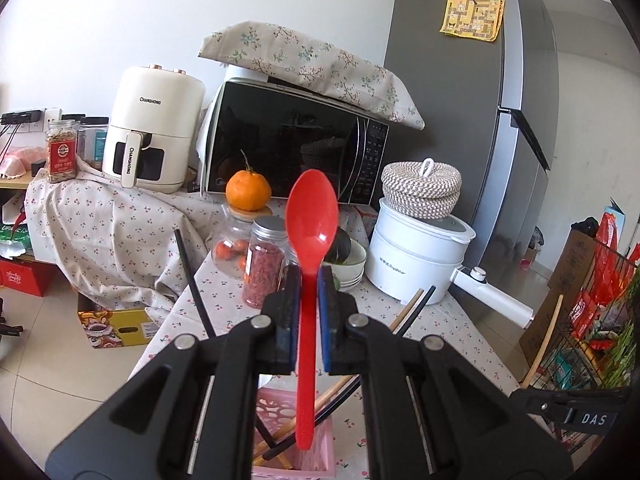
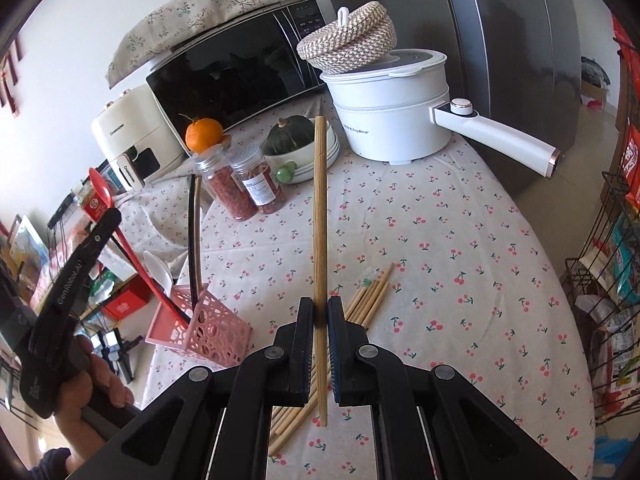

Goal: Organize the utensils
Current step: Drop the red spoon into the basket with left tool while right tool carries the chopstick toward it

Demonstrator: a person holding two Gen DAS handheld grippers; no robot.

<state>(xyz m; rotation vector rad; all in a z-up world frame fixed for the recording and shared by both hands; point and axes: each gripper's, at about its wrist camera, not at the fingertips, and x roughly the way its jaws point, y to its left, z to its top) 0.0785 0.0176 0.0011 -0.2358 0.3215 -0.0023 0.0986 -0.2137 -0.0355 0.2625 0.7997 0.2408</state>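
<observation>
Red spoon (image 1: 311,232): clamped in left gripper (image 1: 308,280), over pink basket (image 1: 316,446).
Chopstick (image 2: 320,216): pinched by right gripper (image 2: 320,312).
Text: "CHANGHONG" air fryer (image 1: 154,120); "Royalstar" pot (image 2: 384,116).
Right view only: loose chopsticks (image 2: 370,300) on the tablecloth.

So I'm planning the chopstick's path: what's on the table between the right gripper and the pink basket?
In the right wrist view, only bare cherry-print tablecloth lies between the right gripper and the pink basket; the loose chopsticks lie on the opposite side.

Left tongs (image 1: 308,280) clamping red spoon (image 1: 311,224), above pink basket (image 1: 320,452)
</observation>
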